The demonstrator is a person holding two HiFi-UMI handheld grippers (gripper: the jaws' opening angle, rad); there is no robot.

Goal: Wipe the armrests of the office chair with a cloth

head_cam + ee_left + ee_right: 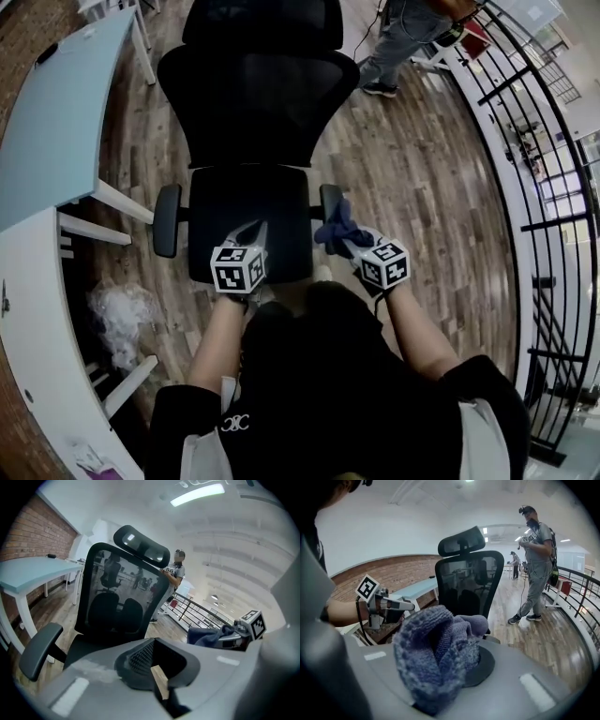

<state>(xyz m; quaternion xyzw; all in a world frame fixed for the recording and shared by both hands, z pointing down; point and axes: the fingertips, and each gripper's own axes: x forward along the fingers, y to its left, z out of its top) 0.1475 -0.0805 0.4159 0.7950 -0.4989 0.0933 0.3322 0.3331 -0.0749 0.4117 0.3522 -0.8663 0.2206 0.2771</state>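
The black office chair (251, 122) stands right in front of me, its seat below both grippers. Its left armrest (167, 220) and right armrest (330, 200) are bare. My right gripper (339, 236) is shut on a blue knitted cloth (335, 228), held just above the near end of the right armrest. In the right gripper view the cloth (436, 653) bulges out over the jaws. My left gripper (251, 236) hovers over the seat's front edge, jaws together and empty. From the left gripper (157, 667) view I see the left armrest (40, 651) and the cloth (208, 634).
A light blue desk (47, 122) stands at the left, with a white counter (28, 309) nearer me. Crumpled plastic (122, 314) lies on the wooden floor. A black railing (553, 234) runs along the right. A person (398, 42) stands behind the chair.
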